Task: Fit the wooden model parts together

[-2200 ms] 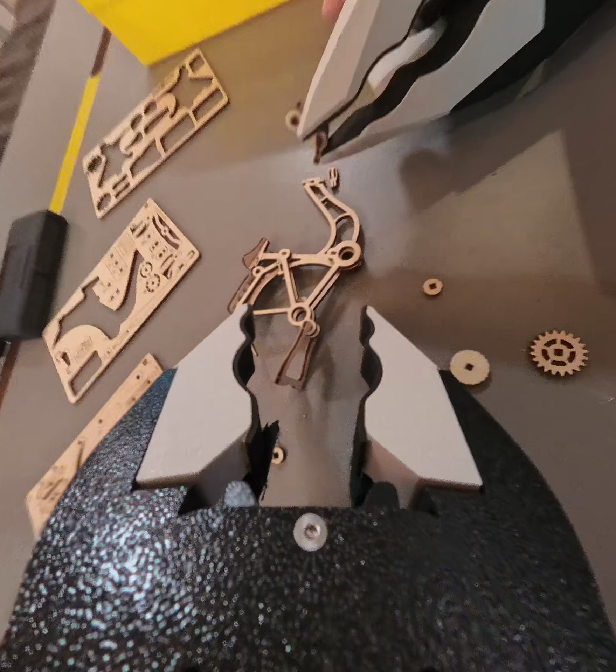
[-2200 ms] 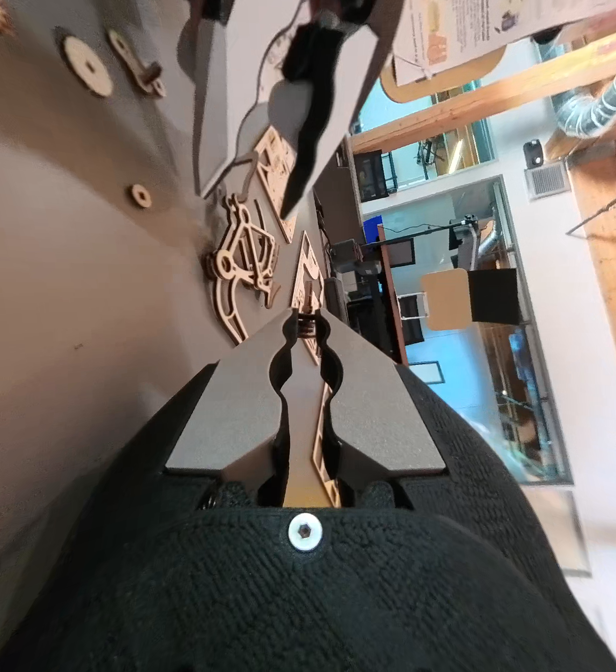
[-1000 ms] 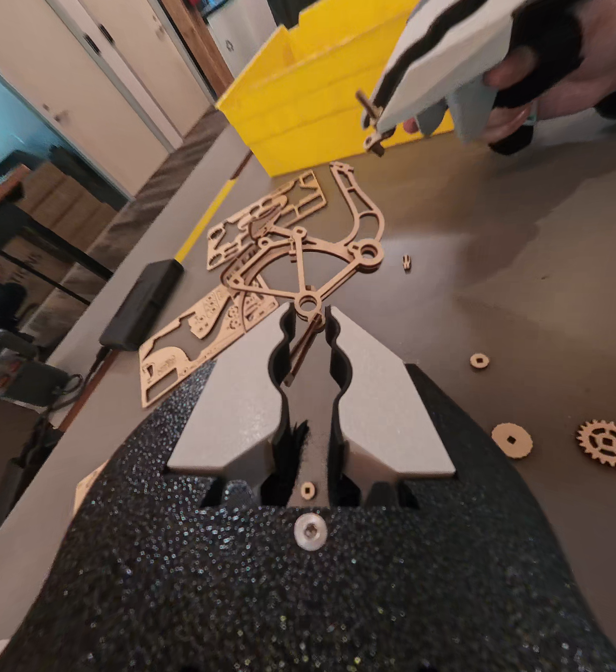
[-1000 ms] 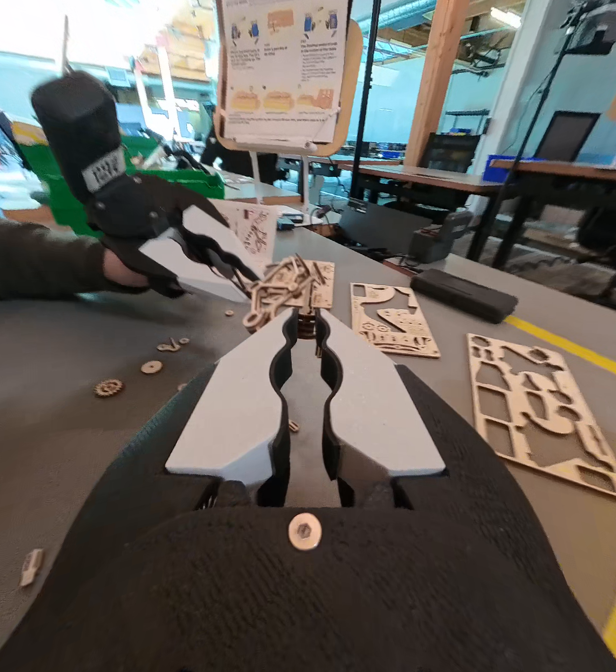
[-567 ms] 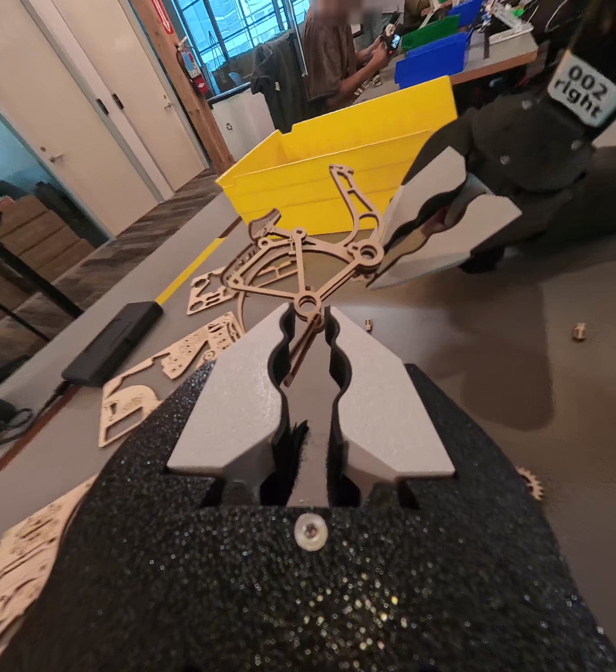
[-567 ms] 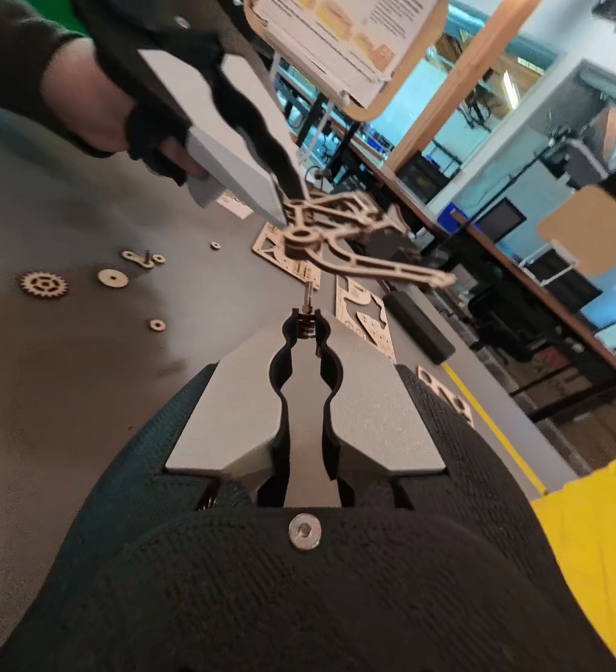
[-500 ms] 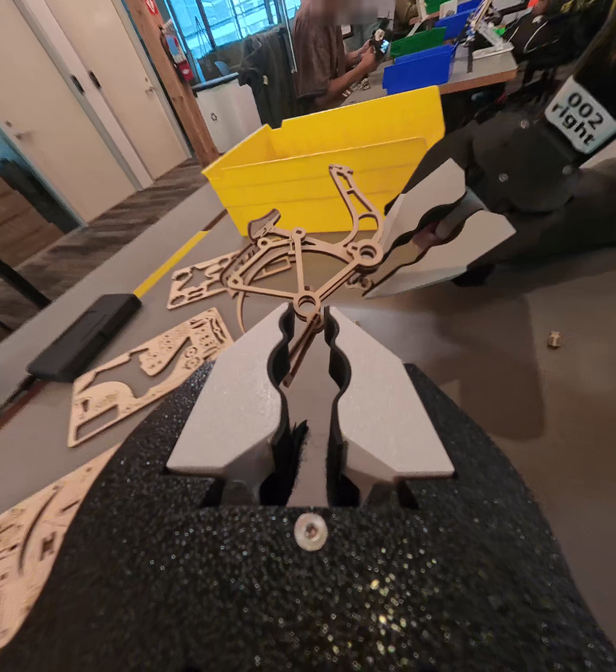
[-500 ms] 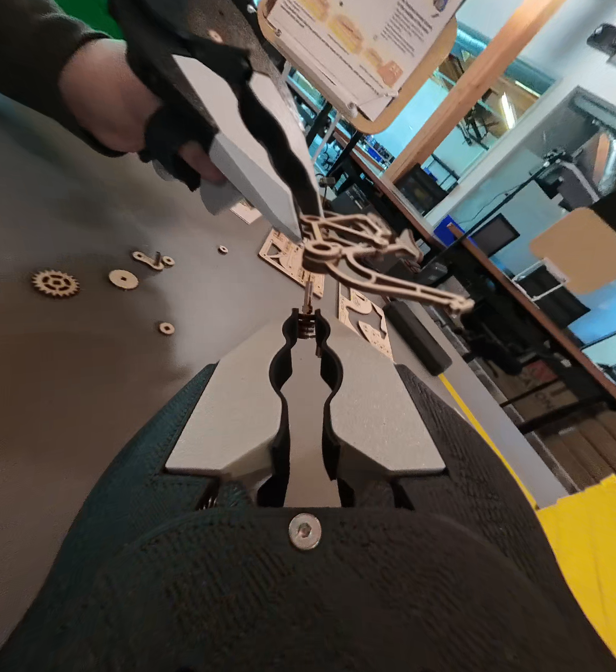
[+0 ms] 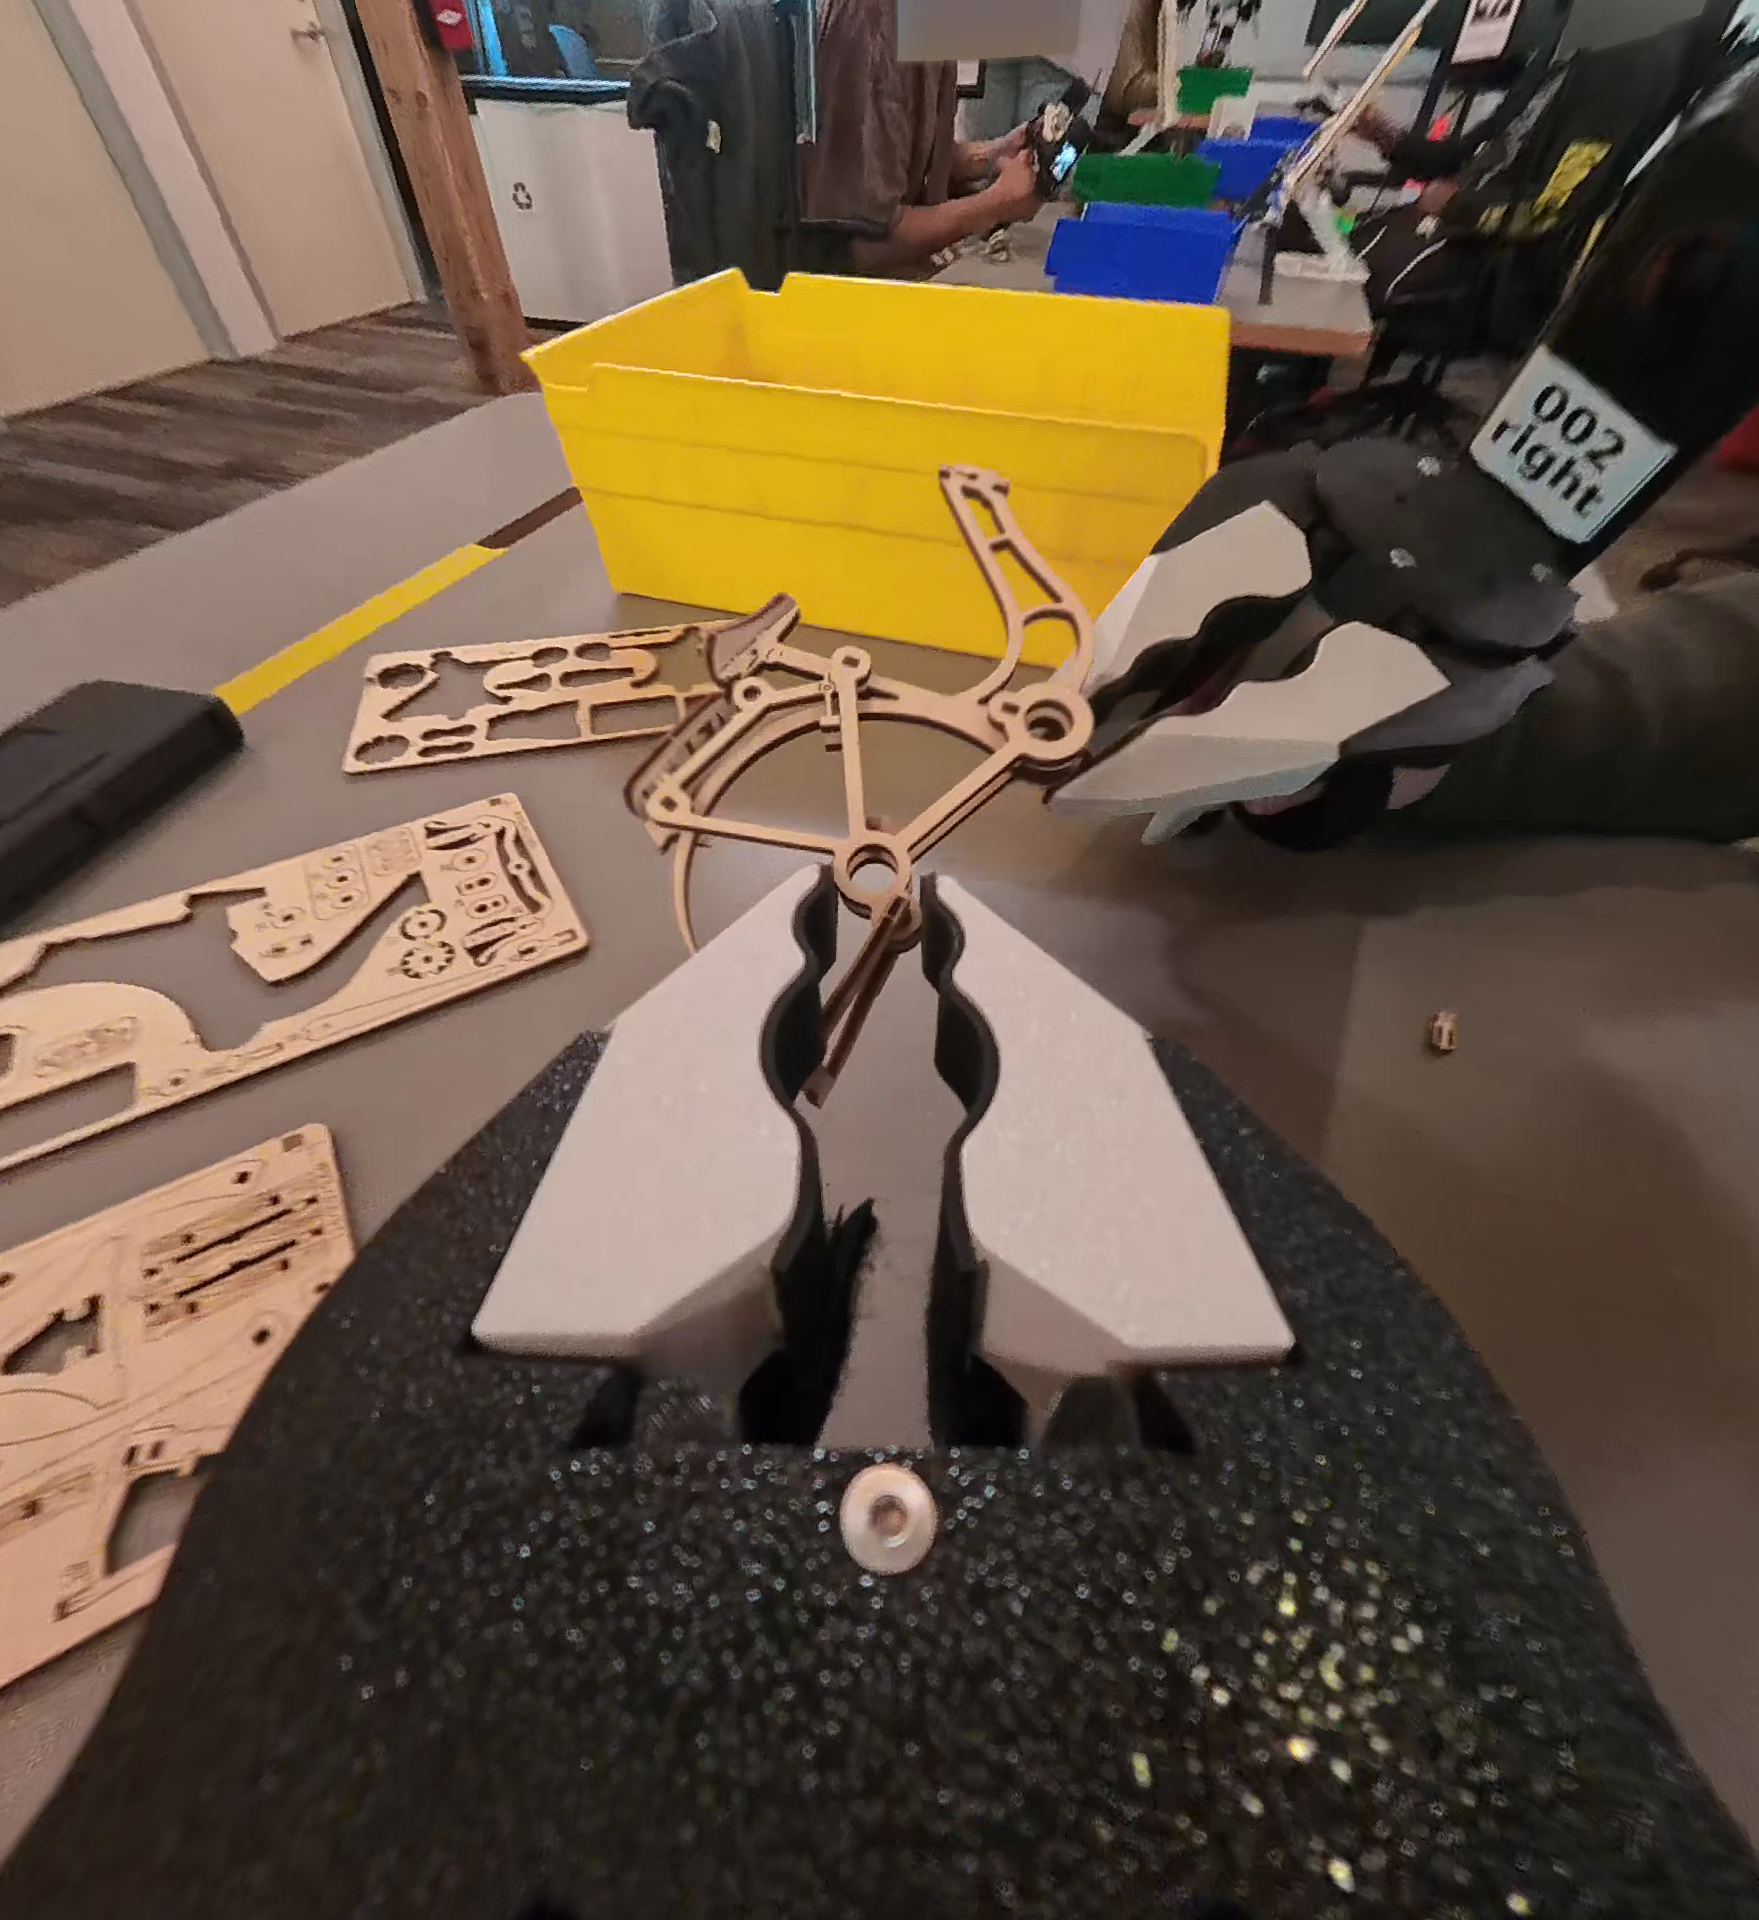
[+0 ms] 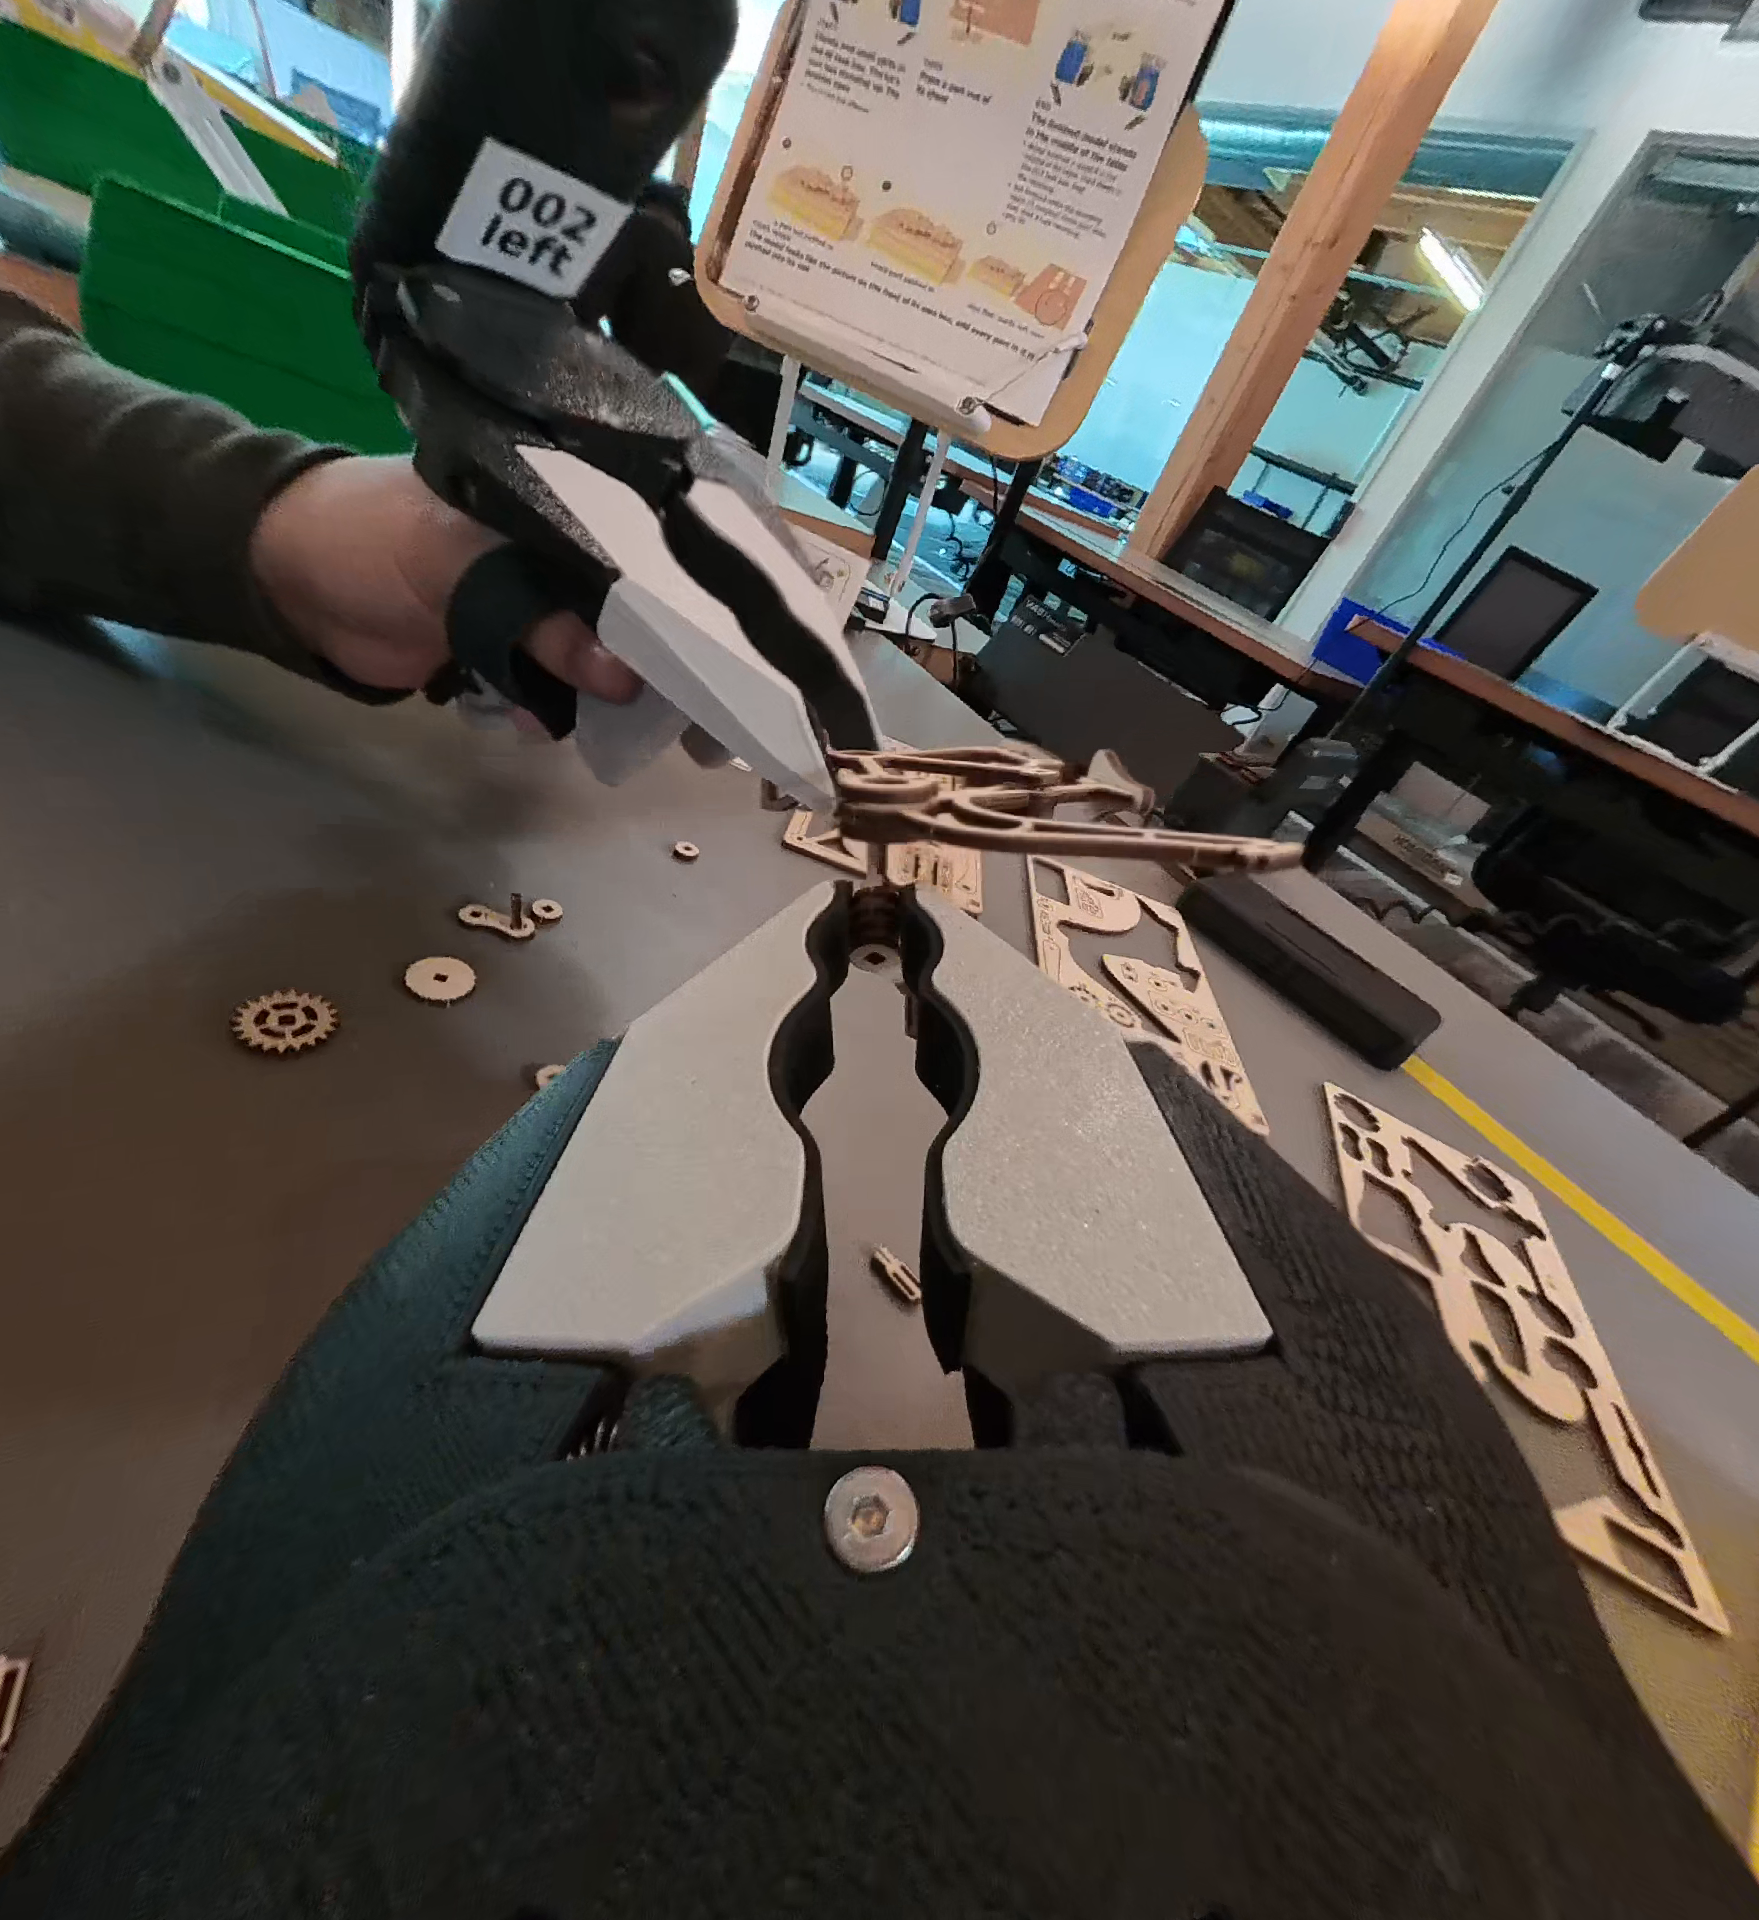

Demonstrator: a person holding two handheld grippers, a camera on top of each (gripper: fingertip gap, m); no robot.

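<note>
A wooden model frame (image 9: 847, 744) of curved arms and spokes is held up off the grey table. My left gripper (image 9: 870, 906) is shut on its lower strut, just below a ring hub. My right gripper (image 10: 873, 916) is shut on a small ribbed wooden pin (image 10: 872, 914), whose top end meets the underside of the frame (image 10: 1010, 812). In the left wrist view the right gripper (image 9: 1070, 744) has its tips at the frame's other ring hub, and the pin is hidden. The left gripper (image 10: 831, 777) shows at the frame's left end in the right wrist view.
A yellow bin (image 9: 885, 457) stands behind the frame. Punched-out wooden sheets (image 9: 262, 966) and a black box (image 9: 54, 790) lie to the left. A gear (image 10: 283, 1021), a disc (image 10: 439, 979), a link (image 10: 511, 916) and a small peg (image 10: 896, 1276) lie on the table (image 10: 179, 1195). The grippers are tip to tip, or close to it.
My left gripper has shut on the frame and lifted it off the table. My right gripper has brought the pin up under the frame's hub.
</note>
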